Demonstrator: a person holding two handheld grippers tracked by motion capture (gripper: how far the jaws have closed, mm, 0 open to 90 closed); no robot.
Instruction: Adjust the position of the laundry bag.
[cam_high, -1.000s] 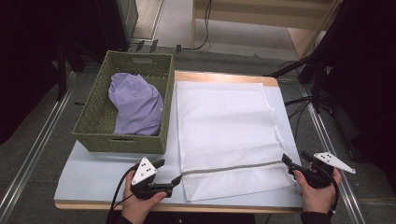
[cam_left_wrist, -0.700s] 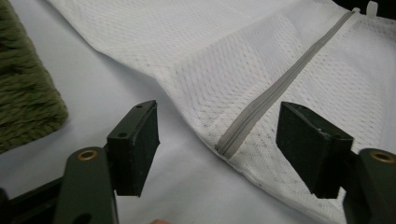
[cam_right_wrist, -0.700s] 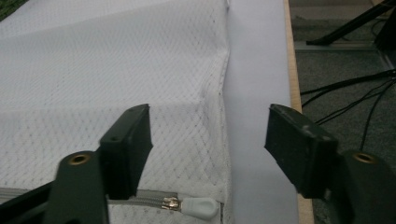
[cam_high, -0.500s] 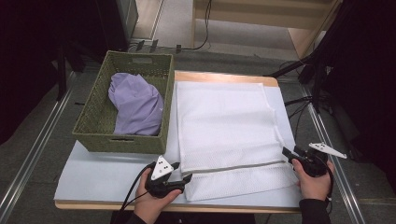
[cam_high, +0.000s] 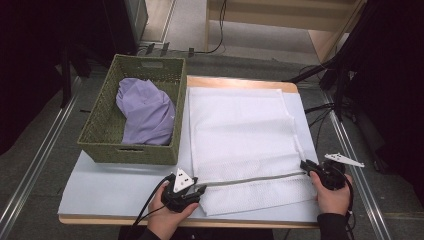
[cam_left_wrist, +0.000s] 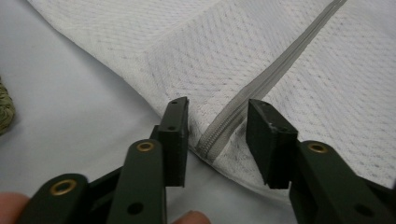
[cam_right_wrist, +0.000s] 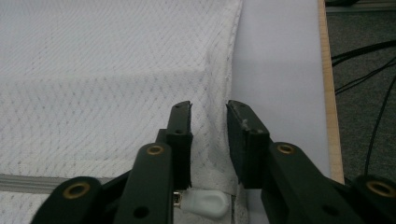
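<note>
A white mesh bag (cam_high: 240, 135) lies flat on the table, with a grey zipper (cam_high: 250, 179) running across its near end. My left gripper (cam_high: 200, 189) is at the zipper's left end. In the left gripper view the jaws (cam_left_wrist: 217, 112) straddle the zipper's end (cam_left_wrist: 224, 128) with a gap on each side, and they have just been closing. My right gripper (cam_high: 305, 166) is at the zipper's right end. Its jaws (cam_right_wrist: 208, 112) stand either side of the bag's side seam, just above the white zipper pull (cam_right_wrist: 205, 204). They too have just been closing, and a narrow gap still shows.
A green woven basket (cam_high: 127, 152) stands at the left of the table with a lilac cloth (cam_high: 145, 112) in it. The pale table top (cam_high: 115, 185) shows bare in front of the basket. Its right edge (cam_right_wrist: 329, 116) is close beside my right gripper, with cables on the floor beyond.
My left gripper slid right to the bag's zipper end. My right gripper moved a little left and farther up the table onto the bag's right edge.
</note>
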